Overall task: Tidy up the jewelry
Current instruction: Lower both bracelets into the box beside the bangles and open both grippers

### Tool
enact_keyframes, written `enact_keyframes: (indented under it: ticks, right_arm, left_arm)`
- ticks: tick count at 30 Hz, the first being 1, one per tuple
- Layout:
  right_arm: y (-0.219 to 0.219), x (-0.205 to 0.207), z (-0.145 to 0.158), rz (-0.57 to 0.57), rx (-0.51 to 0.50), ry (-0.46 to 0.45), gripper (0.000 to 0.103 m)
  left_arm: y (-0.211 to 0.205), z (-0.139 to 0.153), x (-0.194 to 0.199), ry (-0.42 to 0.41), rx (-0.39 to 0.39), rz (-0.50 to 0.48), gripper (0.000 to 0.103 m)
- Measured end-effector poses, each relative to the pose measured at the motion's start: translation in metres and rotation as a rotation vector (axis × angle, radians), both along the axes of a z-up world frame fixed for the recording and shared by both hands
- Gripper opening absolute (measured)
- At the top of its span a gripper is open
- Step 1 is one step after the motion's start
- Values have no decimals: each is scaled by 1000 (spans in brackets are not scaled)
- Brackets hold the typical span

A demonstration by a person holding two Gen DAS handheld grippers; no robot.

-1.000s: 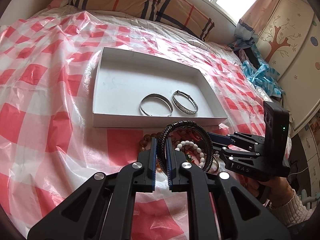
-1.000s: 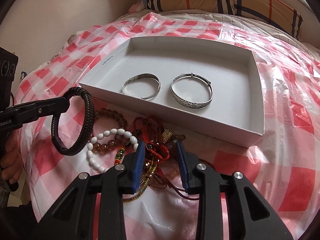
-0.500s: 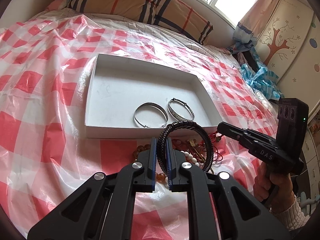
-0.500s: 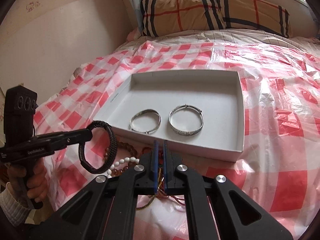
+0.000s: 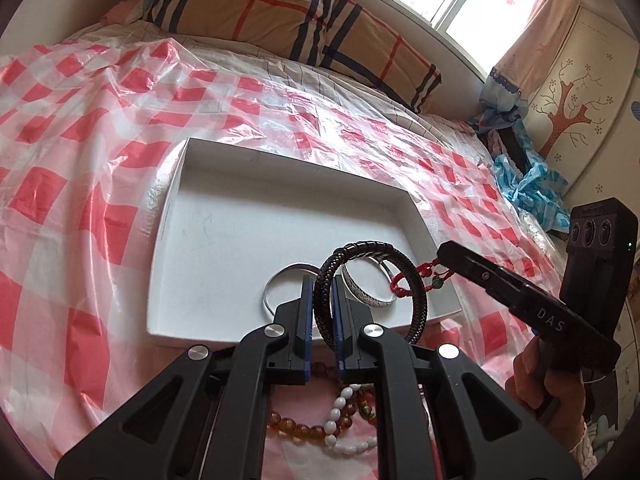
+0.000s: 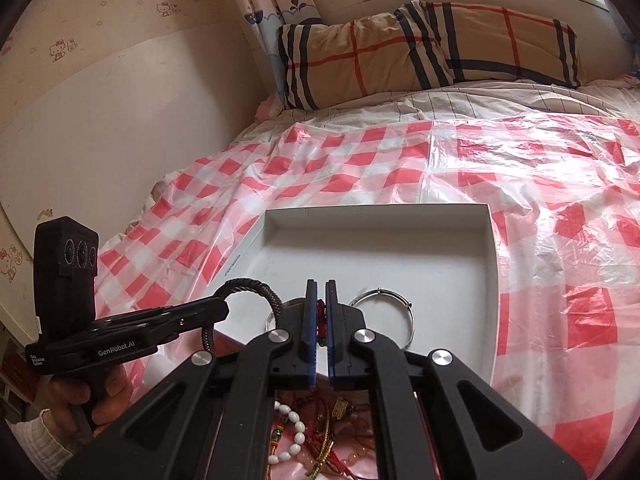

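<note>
My left gripper [image 5: 323, 312] clamps the black braided bracelet [image 5: 370, 280] on its band, above the white box's [image 5: 168, 248] near wall; light, springy. My right gripper [image 6: 320, 320] pinches a red cord bracelet [image 5: 404, 286], probably limp and snag-prone. The box's left half lies open beside two silver bangles [image 5: 366, 296].

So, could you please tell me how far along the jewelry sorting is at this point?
Partly done. Two silver bangles already lie in the white box. In hand: the left tongs are shut on a black braided bracelet, and the right tongs are shut on a red cord bracelet, both held over the box's near edge. Left: the white, amber and corded pieces in the pile on the checked sheet.
</note>
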State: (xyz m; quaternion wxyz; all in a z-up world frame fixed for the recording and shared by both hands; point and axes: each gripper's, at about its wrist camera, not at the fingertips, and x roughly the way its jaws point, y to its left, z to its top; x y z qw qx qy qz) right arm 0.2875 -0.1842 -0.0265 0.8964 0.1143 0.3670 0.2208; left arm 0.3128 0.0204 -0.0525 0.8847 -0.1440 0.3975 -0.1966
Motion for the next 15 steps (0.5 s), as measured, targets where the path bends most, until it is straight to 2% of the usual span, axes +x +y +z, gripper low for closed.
enact_keyframes:
  ticks: [2,3,4,12,15]
  right_arm:
    - [-1,9,-11,-30,-11,33,13]
    - [-3,11,-15,-52,-14,42,33]
    - [-7,11,-17,-75,-14,40,39]
    - [-32,-12,-27,-131,-16,77,40]
    - [-40,-24,-32,-154,-14,91,50]
  left_arm:
    - [-5,-6,9,13,29,21,8]
    - [-6,-9,13,23,38,30,9]
    - [-6,-13,17,31,45,44,9]
    - [-1,-15,8,9,76,84,12]
    - [0,-14,0,-5,87,84,13]
